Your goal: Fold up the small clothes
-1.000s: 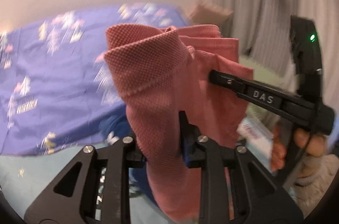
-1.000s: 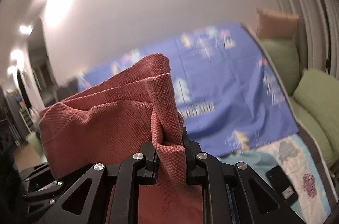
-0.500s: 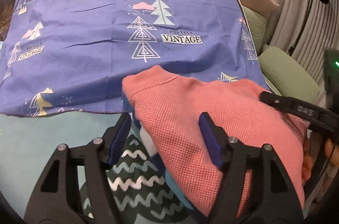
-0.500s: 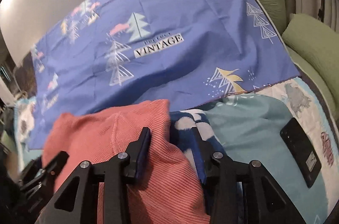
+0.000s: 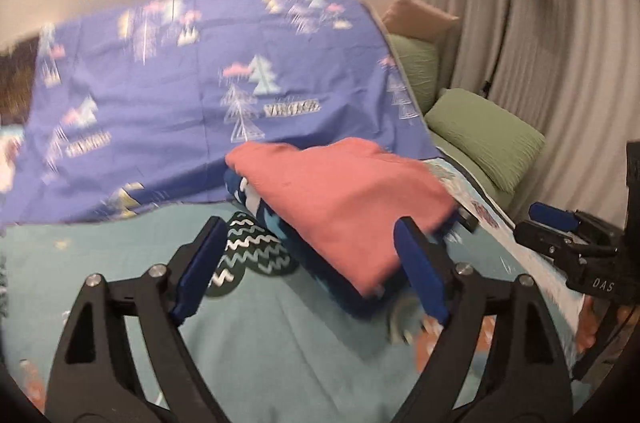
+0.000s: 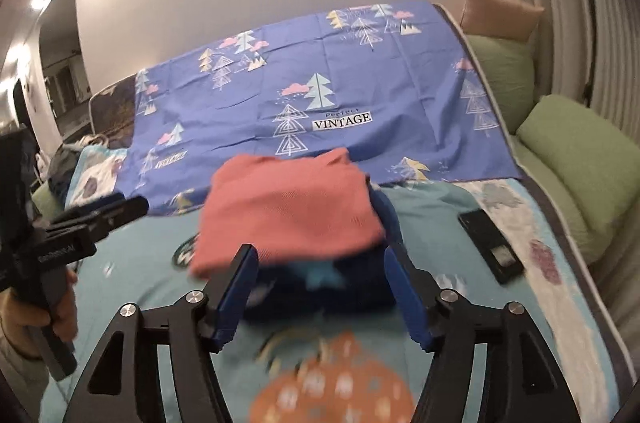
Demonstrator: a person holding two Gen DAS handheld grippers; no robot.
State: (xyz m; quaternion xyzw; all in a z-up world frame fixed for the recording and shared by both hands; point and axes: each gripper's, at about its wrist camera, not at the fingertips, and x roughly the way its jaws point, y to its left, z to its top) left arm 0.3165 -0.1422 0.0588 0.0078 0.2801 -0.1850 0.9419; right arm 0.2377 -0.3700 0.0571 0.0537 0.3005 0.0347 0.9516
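Note:
A folded coral-pink garment (image 5: 344, 199) lies on top of a folded dark blue patterned garment (image 5: 280, 227) on the teal bedspread (image 5: 280, 335). It also shows in the right wrist view (image 6: 292, 207), with the blue garment (image 6: 340, 283) under it. My left gripper (image 5: 312, 263) is open and empty, just short of the stack. My right gripper (image 6: 320, 291) is open and empty, also pulled back from the stack. Each gripper shows in the other's view, the right one (image 5: 560, 227) and the left one (image 6: 104, 211).
A purple sheet with tree prints (image 6: 320, 95) covers the far half of the bed. Green pillows (image 6: 576, 159) and a tan cushion (image 6: 500, 11) line the right side by the curtain. A black phone (image 6: 490, 247) lies on the bedspread to the right.
Both grippers held the pink garment up a second ago, laid it on the blue garment and let go. Both jaws have opened wider and drawn back from the stack.

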